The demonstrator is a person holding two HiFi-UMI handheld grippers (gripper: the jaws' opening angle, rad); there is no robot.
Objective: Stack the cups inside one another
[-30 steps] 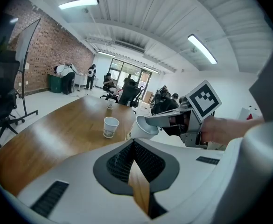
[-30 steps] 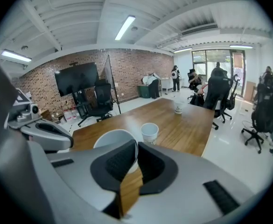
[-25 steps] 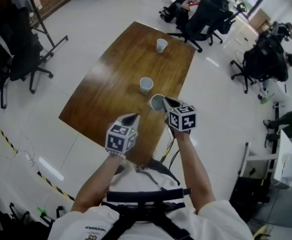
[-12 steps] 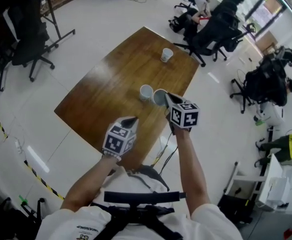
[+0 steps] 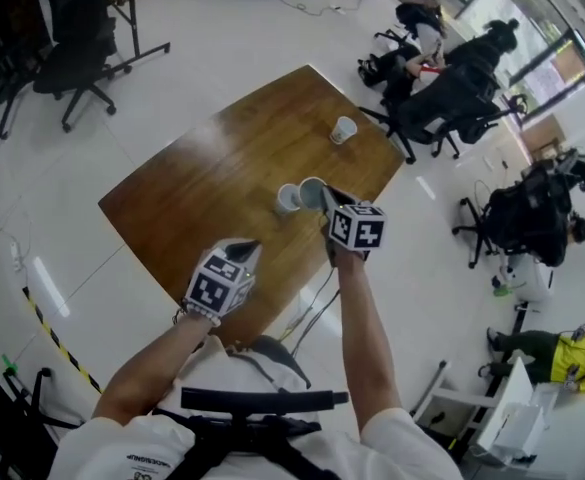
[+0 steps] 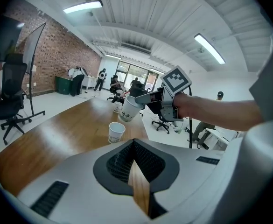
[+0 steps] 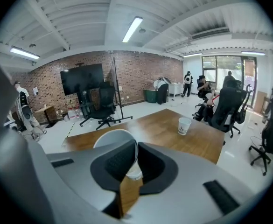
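- right gripper clamped on the carried cup by its wall: one jaw inside the rim, one outside. That grip leaves the base free for nesting.
- carried cup hangs tilted, just above and beside the middle cup
- middle cup stands upright, mouth up, on the table — likely the receiver
- far cup upright near the far edge, well apart
- left gripper jaws together on nothing, parked by the near edge — probably just keeping clear
- my read: the carried cup needs righting before it goes in
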